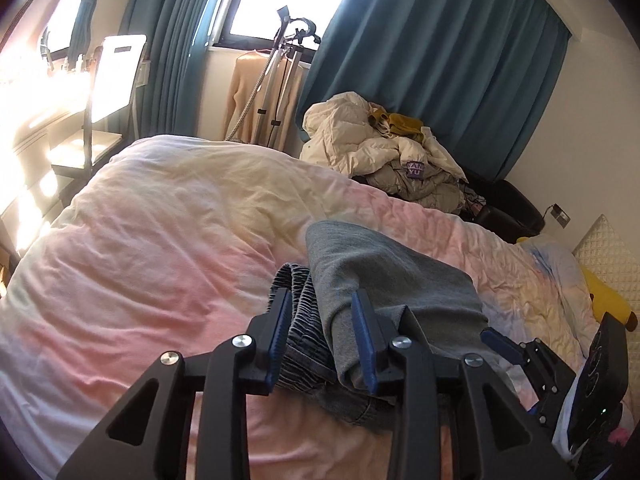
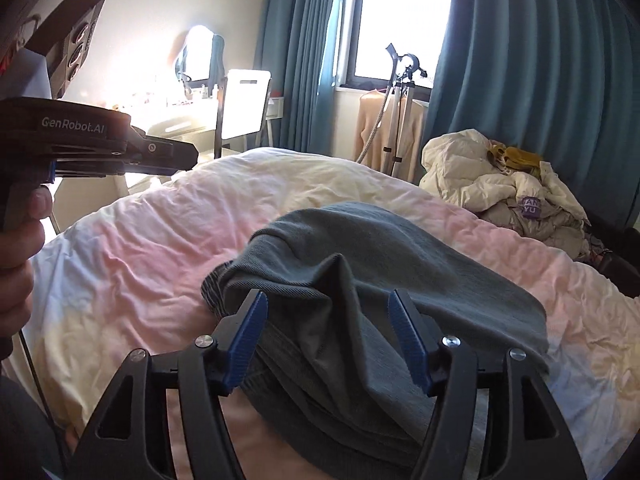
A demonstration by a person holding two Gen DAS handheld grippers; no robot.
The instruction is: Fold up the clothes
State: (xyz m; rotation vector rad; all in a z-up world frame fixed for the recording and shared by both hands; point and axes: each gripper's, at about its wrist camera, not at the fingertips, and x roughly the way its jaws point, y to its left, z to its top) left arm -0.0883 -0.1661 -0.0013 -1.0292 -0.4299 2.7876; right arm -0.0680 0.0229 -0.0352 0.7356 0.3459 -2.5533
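The right gripper (image 2: 327, 336) stands open, its blue pads either side of a raised fold of the grey garment (image 2: 360, 280) and not closed on it. The left gripper (image 1: 322, 334) is open too, its jaws straddling the garment's ribbed edge (image 1: 298, 300) where it bunches. The garment lies in a loose, folded heap on the pink duvet (image 1: 140, 240), near the bed's front. It looks soft, light and limp; it would likely sag and slide, so corners or the thicker ribbed hem seem the best hold. A pile of coats (image 1: 376, 148) sits beyond.
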